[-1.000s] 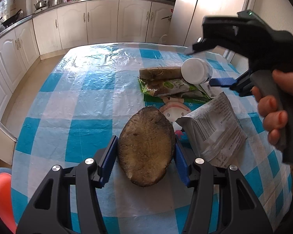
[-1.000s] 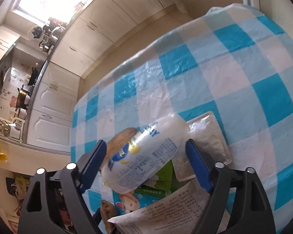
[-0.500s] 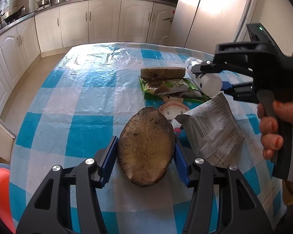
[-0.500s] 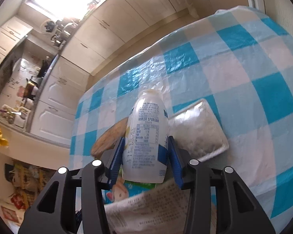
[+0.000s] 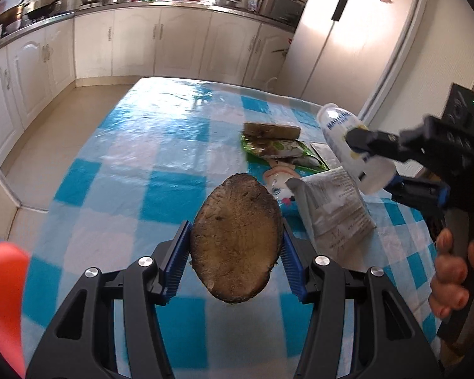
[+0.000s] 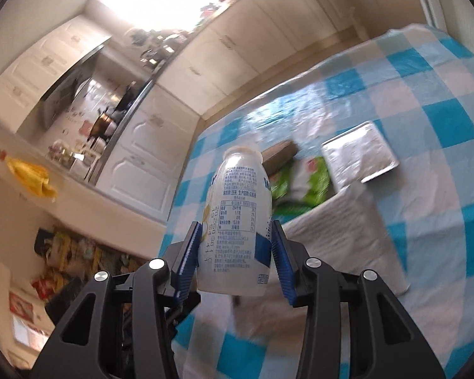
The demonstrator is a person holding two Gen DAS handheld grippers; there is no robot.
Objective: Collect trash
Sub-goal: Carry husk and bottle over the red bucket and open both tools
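Pads of the left hand-held gripper (image 5: pixel 235 246) clamp a brown oval slab (image 5: pixel 235 237) above the checked surface (image 5: pixel 142 170). Right hand-held gripper (image 6: pixel 235 249) is closed on a white bottle (image 6: pixel 237 221), raised over a grey pouch (image 5: pixel 335 208). Farther off lie a green wrapper (image 5: pixel 281 150), a brown block (image 5: pixel 271 130) and a silver packet (image 6: pixel 358 154).

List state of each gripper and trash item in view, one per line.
left gripper: shut on brown oval piece, lifted
brown oval piece: held, off the table
right gripper: shut on white bottle
white bottle: held, off the table
grey pouch: lying on table
green wrapper: lying on table
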